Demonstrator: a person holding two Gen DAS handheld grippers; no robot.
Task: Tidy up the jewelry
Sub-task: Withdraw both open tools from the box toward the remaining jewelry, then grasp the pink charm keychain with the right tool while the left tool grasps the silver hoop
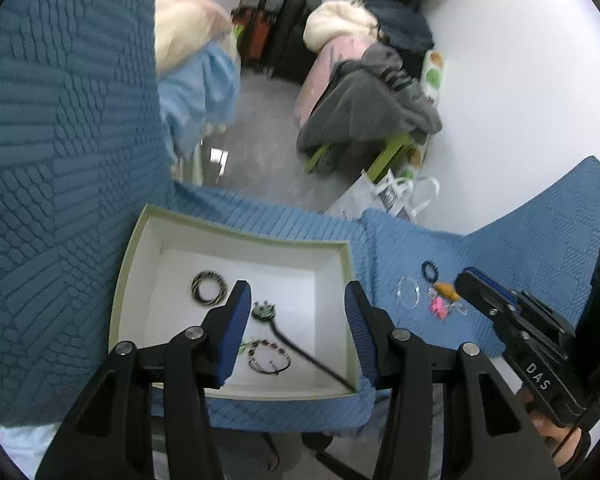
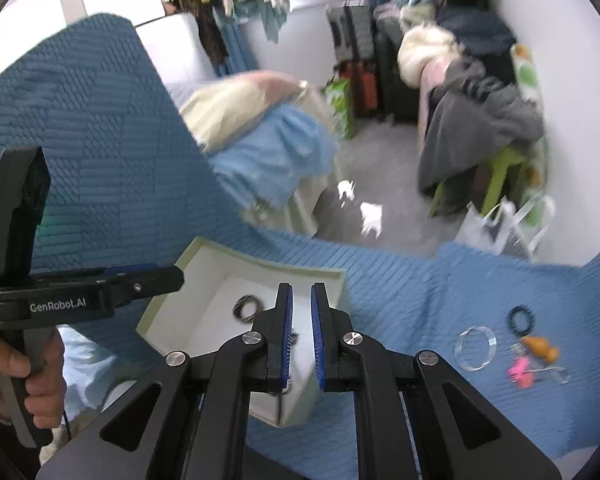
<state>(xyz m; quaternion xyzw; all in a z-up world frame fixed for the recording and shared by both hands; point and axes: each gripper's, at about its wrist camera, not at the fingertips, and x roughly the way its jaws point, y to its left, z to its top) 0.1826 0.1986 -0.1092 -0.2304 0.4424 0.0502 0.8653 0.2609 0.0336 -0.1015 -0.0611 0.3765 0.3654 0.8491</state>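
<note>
A white open box (image 1: 342, 280) with a pale green rim sits on a blue quilt (image 1: 520, 232). Inside lie striped bangles (image 1: 208, 288), a green-headed hair stick (image 1: 265, 312) and a beaded bracelet (image 1: 269, 357). My left gripper (image 1: 296, 286) hangs open above the box with nothing between its fingers. My right gripper (image 2: 302, 288) is shut and empty over the box's right wall (image 2: 332, 280). To its right on the quilt lie a clear bangle (image 2: 476, 348), a black bead ring (image 2: 520, 318), an orange piece (image 2: 542, 346) and a pink piece (image 2: 520, 372).
The quilt's edge drops to a grey floor (image 1: 260, 112) just beyond the box. Past it stand a green stool under grey clothes (image 1: 364, 100), a white bag (image 1: 384, 196) and suitcases (image 2: 356, 60). A hand (image 2: 16, 364) grips the left gripper's handle.
</note>
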